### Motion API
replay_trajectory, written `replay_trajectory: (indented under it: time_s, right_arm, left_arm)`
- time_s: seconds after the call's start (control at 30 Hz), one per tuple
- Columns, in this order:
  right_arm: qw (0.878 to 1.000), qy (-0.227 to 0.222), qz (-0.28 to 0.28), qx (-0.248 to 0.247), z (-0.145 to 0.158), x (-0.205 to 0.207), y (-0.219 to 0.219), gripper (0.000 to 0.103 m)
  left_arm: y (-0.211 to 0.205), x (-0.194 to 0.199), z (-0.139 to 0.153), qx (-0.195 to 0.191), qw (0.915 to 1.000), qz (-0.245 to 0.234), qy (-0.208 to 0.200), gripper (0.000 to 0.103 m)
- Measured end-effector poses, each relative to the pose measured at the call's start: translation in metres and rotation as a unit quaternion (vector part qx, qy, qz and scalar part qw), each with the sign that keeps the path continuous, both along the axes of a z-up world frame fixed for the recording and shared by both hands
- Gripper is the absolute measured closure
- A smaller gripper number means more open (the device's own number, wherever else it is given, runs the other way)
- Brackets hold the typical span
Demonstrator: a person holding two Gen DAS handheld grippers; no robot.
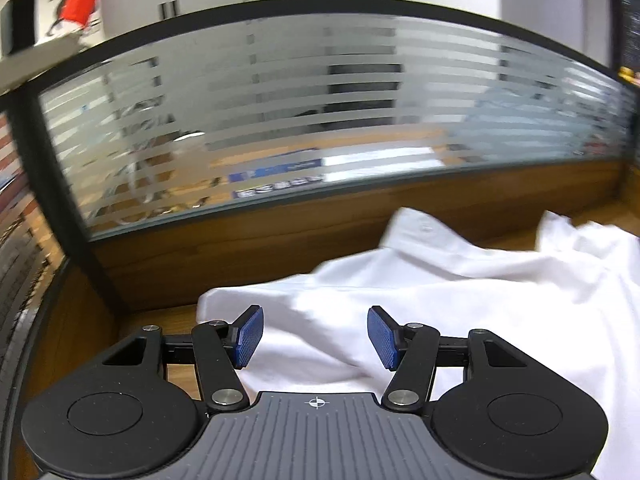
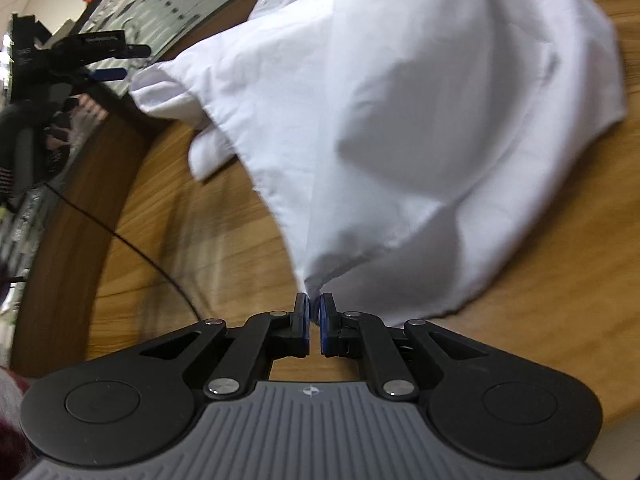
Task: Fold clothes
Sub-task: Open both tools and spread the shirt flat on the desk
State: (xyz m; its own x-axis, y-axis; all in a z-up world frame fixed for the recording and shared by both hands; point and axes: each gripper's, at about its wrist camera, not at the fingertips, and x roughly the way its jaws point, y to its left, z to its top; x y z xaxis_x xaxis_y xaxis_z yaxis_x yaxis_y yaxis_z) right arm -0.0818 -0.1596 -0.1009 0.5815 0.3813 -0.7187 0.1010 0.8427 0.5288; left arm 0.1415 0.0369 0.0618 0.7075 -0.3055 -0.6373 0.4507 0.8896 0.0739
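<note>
The right hand-held gripper [image 2: 314,307] pinched a corner of the white shirt [image 2: 400,120] (lifted off the bench [image 2: 192,248]), while the left hand-held gripper [image 1: 315,334] hung open above it, holding nothing.

We noted that both handheld grippers shared one build. The left gripper [image 1: 315,336] had a grey ribbed top plate [image 1: 316,436] marked with a small white crosshair [image 1: 316,402], flanked by two black rounded housings, each with a shallow circular recess [image 1: 105,413]. Black linkage arms ran forward from silver pivot screws [image 1: 225,396] to fingers faced with blue textured pads [image 1: 250,334]. The right gripper [image 2: 315,312] showed the same grey ribbed plate [image 2: 308,432], crosshair mark [image 2: 309,391], black housings, silver screws [image 2: 222,385] and blue pads [image 2: 326,320]. At the right wrist view's lower left edge we saw blurred dark red fabric [image 2: 12,432]; we could not tell whether it was a sleeve.
</note>
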Motion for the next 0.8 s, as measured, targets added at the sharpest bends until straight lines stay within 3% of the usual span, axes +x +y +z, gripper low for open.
replay_trajectory:
  time_s: [0.2,0.47,0.8]
  right_arm:
    - [0.998,-0.036,-0.047,-0.037,0.031,-0.026,-0.025,0.092]
    - [0.989,-0.067,-0.108,-0.081,0.077,-0.026,-0.110,0.085]
    - [0.985,-0.072,-0.092,-0.125,0.095,0.054,-0.241,0.073]
  left_arm:
    - [-0.021,-0.039,-0.004,-0.011,0.9978,-0.052,0.039,0.038]
    - [-0.054,-0.091,-0.021,-0.010,0.9914,-0.111,0.070,0.035]
    - [-0.103,-0.106,-0.022,-0.034,0.9921,-0.070,0.099,0.034]
